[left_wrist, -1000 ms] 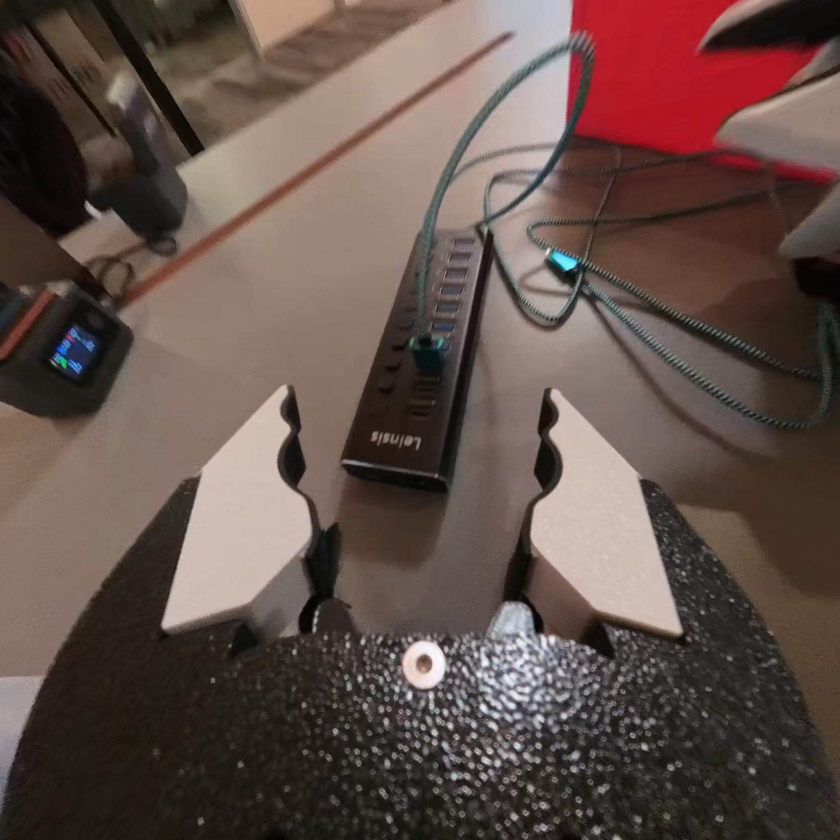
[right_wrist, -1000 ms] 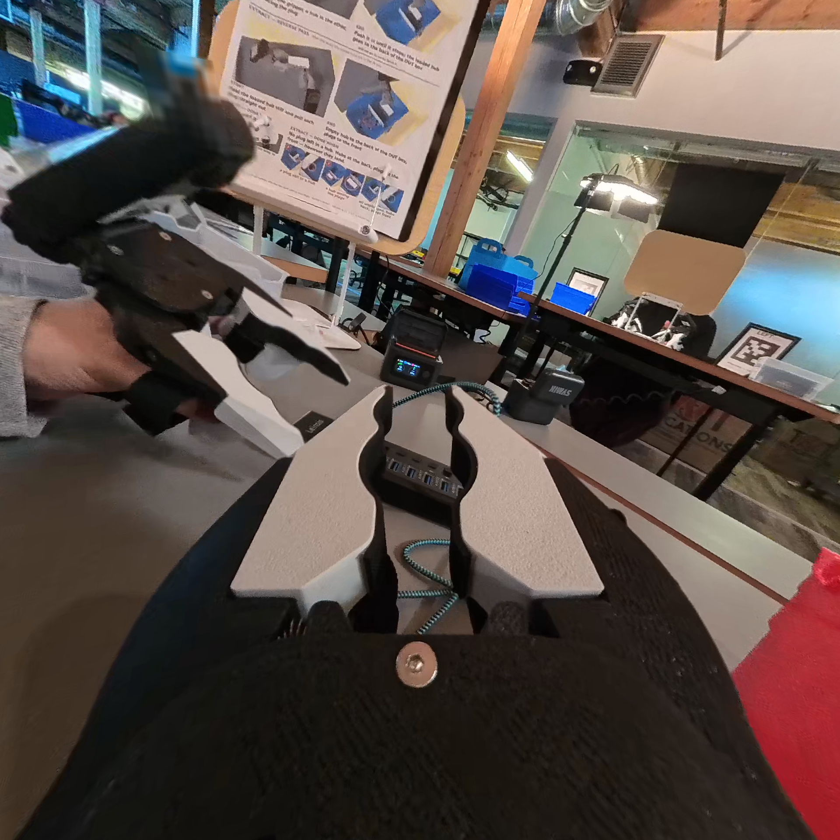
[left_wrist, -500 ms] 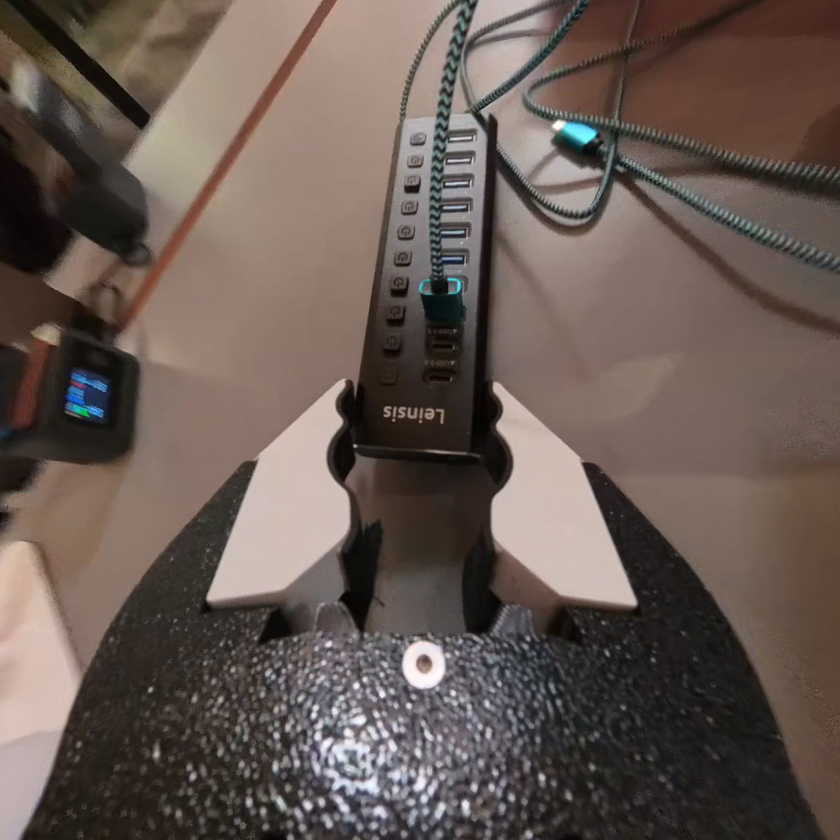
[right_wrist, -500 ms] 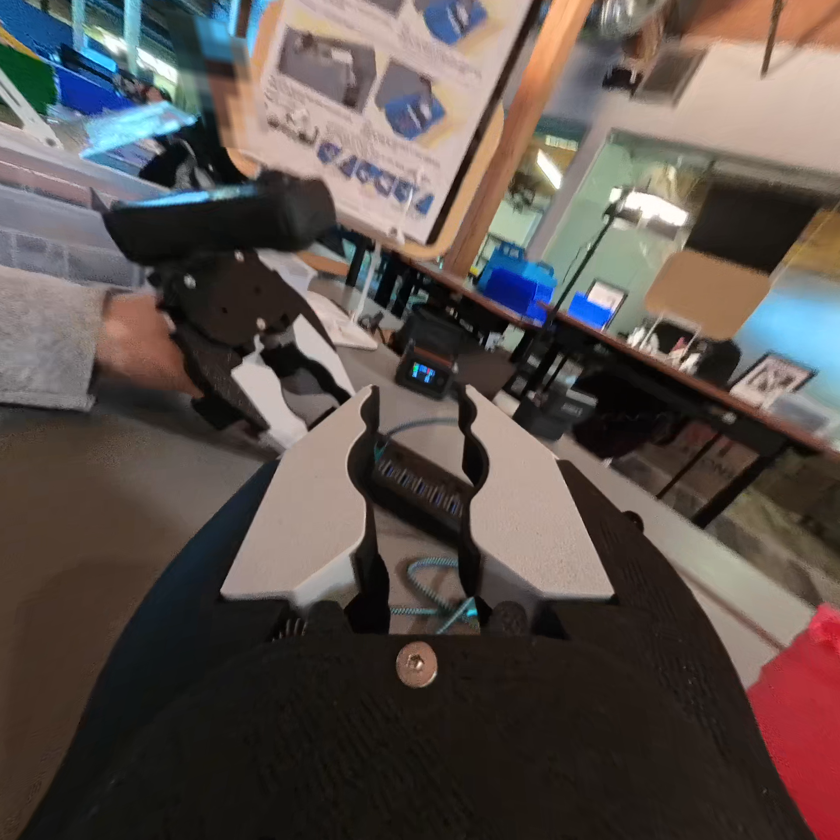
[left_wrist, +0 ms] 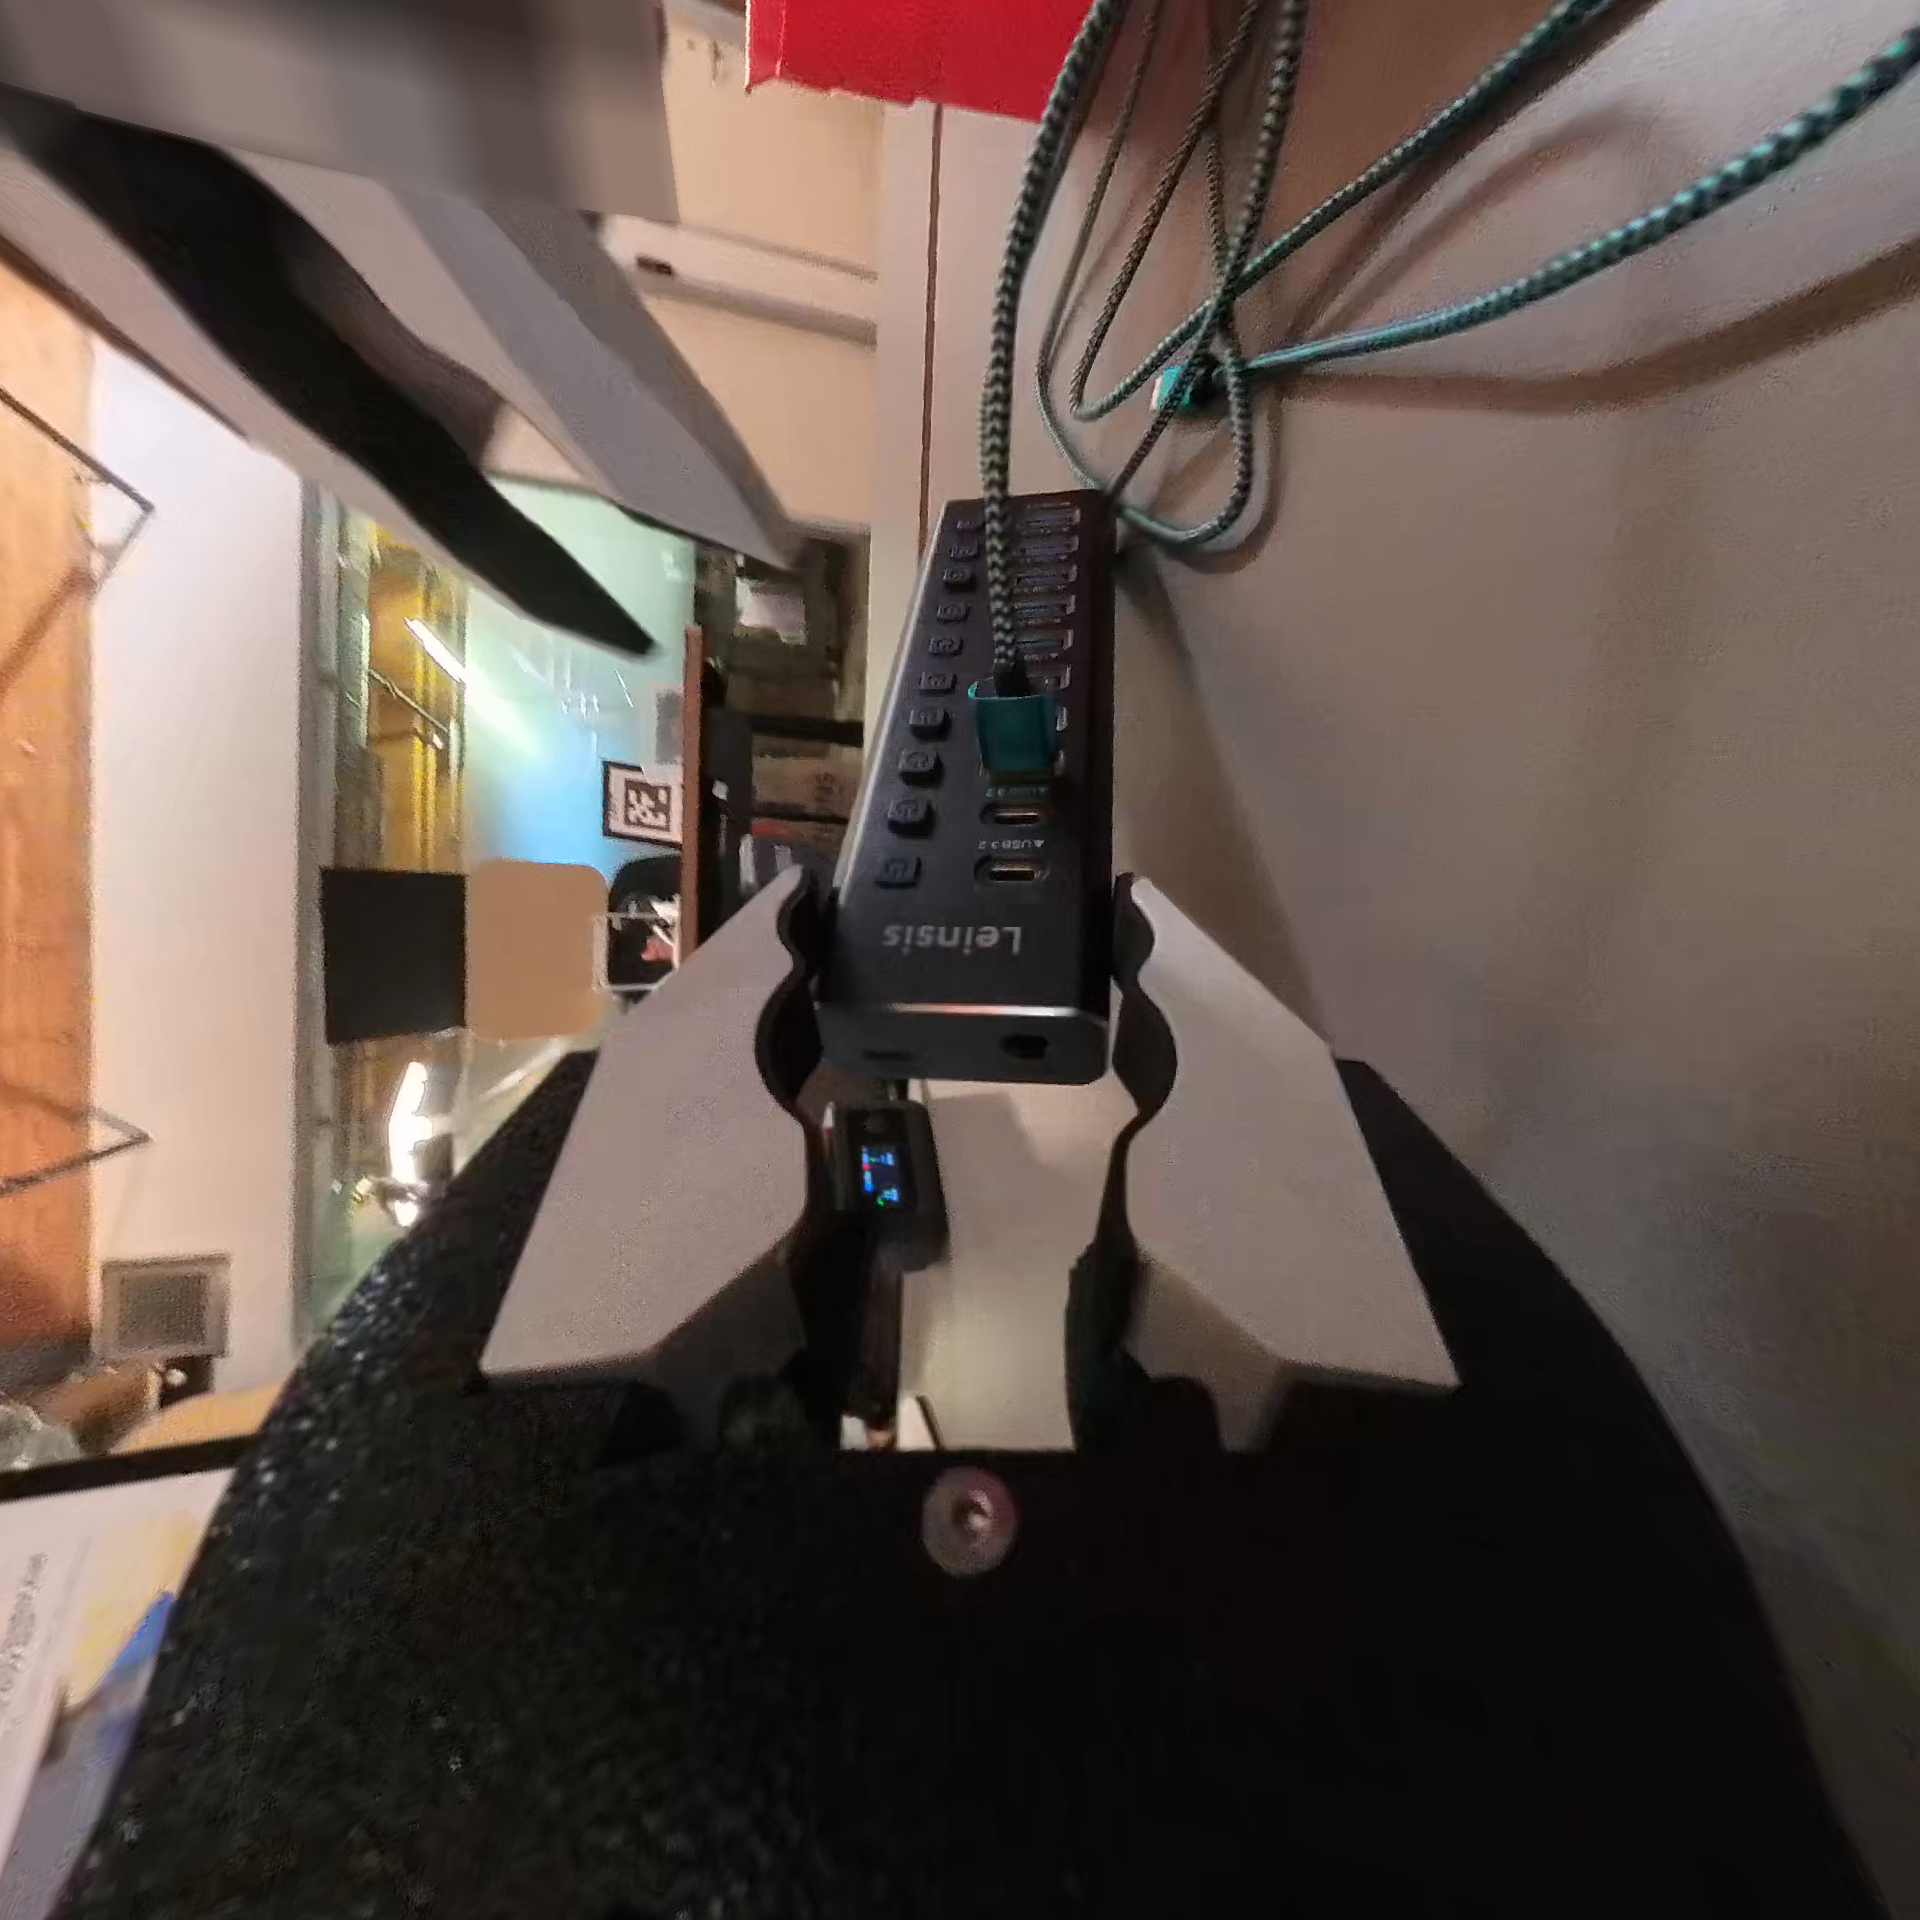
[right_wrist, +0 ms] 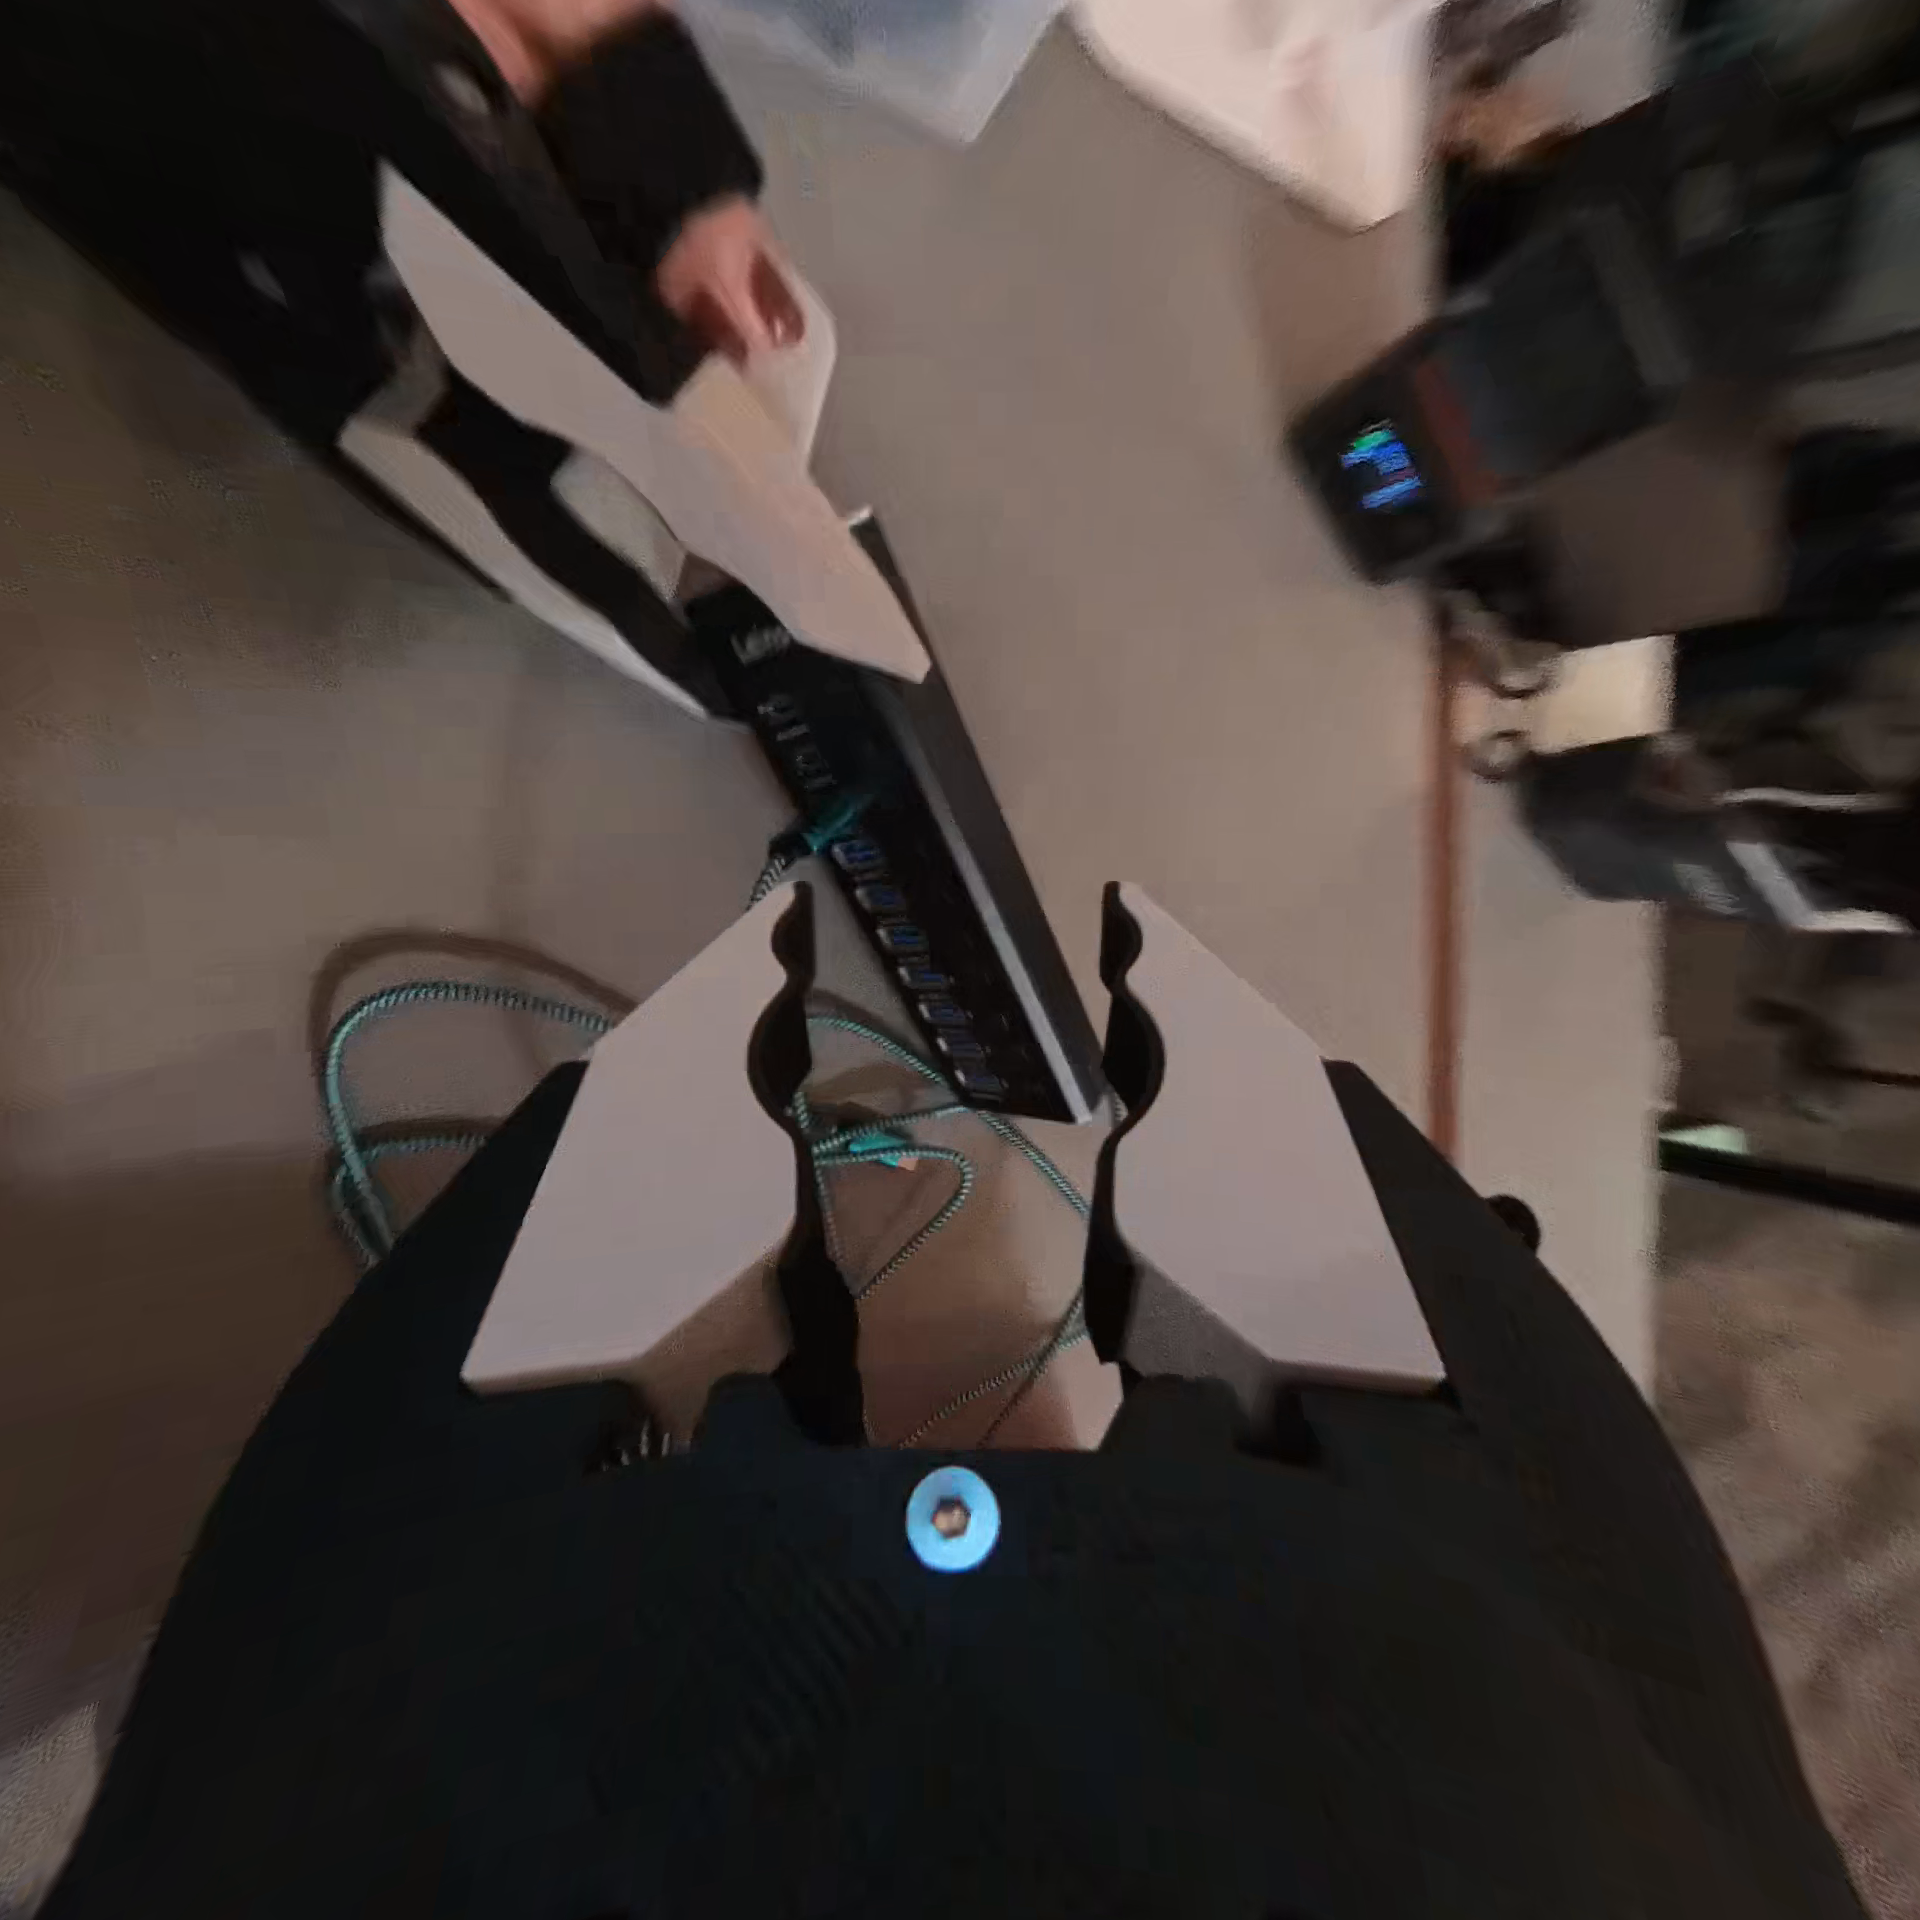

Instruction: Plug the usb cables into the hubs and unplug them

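Hub (left_wrist: 971, 831), black, multi-port, sits pinched by its near end between the fingers of my left hand-held gripper (left_wrist: 966, 940); its long body points away toward 12 o'clock, rolled on edge against the table (left_wrist: 1558, 831). One teal-plugged braided cable (left_wrist: 1013, 732) is seated in a port about midway along the hub, its cord running off toward 12. A second loose teal plug (left_wrist: 1179, 390) lies on the table near 1 o'clock among looped cord.

My right hand-held gripper (right_wrist: 951, 914) stands open, nothing between its fingers; in its view the hub (right_wrist: 935, 883) slants from 11 to just past the fingertips, with the left hand-held gripper (right_wrist: 748, 592) clamped on the far end. Loose cable coils (right_wrist: 436, 1049) lie at 9 o'clock. A small dark device with a lit screen (right_wrist: 1382, 473) shows at 2 o'clock, blurred.
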Demonstrator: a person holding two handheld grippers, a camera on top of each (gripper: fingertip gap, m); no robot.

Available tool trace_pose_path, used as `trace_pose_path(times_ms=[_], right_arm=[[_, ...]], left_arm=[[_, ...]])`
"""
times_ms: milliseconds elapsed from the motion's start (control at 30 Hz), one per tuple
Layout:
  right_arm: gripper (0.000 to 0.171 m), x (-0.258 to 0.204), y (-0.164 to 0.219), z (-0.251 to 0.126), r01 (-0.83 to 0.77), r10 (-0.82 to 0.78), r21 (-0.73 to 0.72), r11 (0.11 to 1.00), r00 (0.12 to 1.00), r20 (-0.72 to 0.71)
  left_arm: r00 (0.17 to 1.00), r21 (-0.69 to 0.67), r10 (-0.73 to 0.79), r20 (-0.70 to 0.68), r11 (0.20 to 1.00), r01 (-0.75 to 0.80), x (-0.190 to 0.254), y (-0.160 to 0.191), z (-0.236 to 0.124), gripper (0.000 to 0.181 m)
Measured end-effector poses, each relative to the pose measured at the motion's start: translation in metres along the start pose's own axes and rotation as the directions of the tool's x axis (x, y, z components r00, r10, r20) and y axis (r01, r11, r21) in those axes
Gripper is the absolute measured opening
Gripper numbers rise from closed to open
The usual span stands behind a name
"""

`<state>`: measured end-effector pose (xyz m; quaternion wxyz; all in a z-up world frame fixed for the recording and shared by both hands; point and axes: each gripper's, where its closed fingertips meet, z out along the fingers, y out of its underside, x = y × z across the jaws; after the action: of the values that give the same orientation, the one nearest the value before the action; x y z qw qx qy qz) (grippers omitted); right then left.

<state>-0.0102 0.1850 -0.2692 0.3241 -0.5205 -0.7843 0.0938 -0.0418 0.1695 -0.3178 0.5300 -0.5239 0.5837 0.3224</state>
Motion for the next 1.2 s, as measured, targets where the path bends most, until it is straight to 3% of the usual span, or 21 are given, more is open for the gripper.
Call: trace_pose_path(times_ms=[100, 200, 267, 333, 500, 567, 633, 700, 733, 833, 1100, 1133, 1200], right_arm=[[0.061, -0.005, 0.018, 0.026, 0.042, -0.011, -0.126, 0.991, 0.971, 0.239], [0.054, -0.014, 0.029, 0.042, 0.152, -0.075, -0.165, 0.974, 0.913, 0.401], [0.058, -0.017, 0.034, 0.054, 0.192, -0.088, -0.198, 0.961, 0.893, 0.44], [0.052, -0.02, 0.04, 0.06, 0.242, -0.101, -0.24, 0.94, 0.871, 0.481], [0.045, -0.026, 0.042, 0.075, 0.234, -0.051, -0.282, 0.931, 0.845, 0.533], [0.046, -0.024, 0.044, 0.075, 0.219, -0.022, -0.309, 0.925, 0.845, 0.535], [0.048, -0.02, 0.051, 0.074, 0.239, -0.023, -0.341, 0.909, 0.846, 0.532], [0.049, -0.02, 0.053, 0.073, 0.236, -0.015, -0.349, 0.907, 0.847, 0.531], [0.049, -0.021, 0.053, 0.073, 0.237, -0.016, -0.352, 0.905, 0.849, 0.529], [0.049, -0.021, 0.053, 0.073, 0.255, -0.042, -0.351, 0.901, 0.857, 0.514], [0.05, -0.035, 0.057, 0.065, 0.304, -0.104, -0.337, 0.891, 0.859, 0.501], [0.05, -0.038, 0.058, 0.064, 0.288, -0.084, -0.333, 0.898, 0.854, 0.513], [0.05, -0.042, 0.059, 0.061, 0.248, -0.036, -0.329, 0.911, 0.844, 0.536]], left_arm=[[0.997, 0.024, 0.08, 0.019, 0.997, -0.08, 0.001, -0.002, -0.004, 0.054], [0.995, 0.055, 0.1, 0.013, 0.993, -0.101, 0.005, -0.01, -0.004, 0.05], [0.982, 0.105, 0.186, -0.022, 0.978, -0.183, 0.019, -0.024, -0.007, 0.005], [0.974, 0.106, 0.218, 0.059, 0.969, -0.223, 0.01, -0.032, -0.007, 0.0], [0.996, 0.103, 0.088, -0.024, 0.991, -0.085, 0.014, -0.019, -0.004, 0.0], [0.992, 0.08, -0.04, -0.118, 0.996, 0.049, 0.021, -0.015, -0.001, 0.0], [0.951, 0.047, -0.224, -0.214, 0.97, 0.239, 0.024, -0.013, 0.001, 0.029], [0.873, 0.002, -0.407, -0.269, 0.906, 0.423, 0.023, -0.01, 0.003, 0.043], [0.82, -0.027, -0.479, -0.314, 0.868, 0.497, 0.025, -0.008, 0.003, 0.059], [0.675, -0.153, -0.619, -0.4, 0.772, 0.617, 0.04, -0.001, 0.005, 0.081], [0.463, -0.268, -0.721, -0.515, 0.648, 0.713, 0.059, -0.009, 0.003, 0.061], [0.454, -0.269, -0.713, -0.535, 0.653, 0.708, 0.06, -0.011, 0.001, 0.058], [0.53, -0.206, -0.655, -0.539, 0.712, 0.671, 0.058, -0.013, 0.0, 0.058]])
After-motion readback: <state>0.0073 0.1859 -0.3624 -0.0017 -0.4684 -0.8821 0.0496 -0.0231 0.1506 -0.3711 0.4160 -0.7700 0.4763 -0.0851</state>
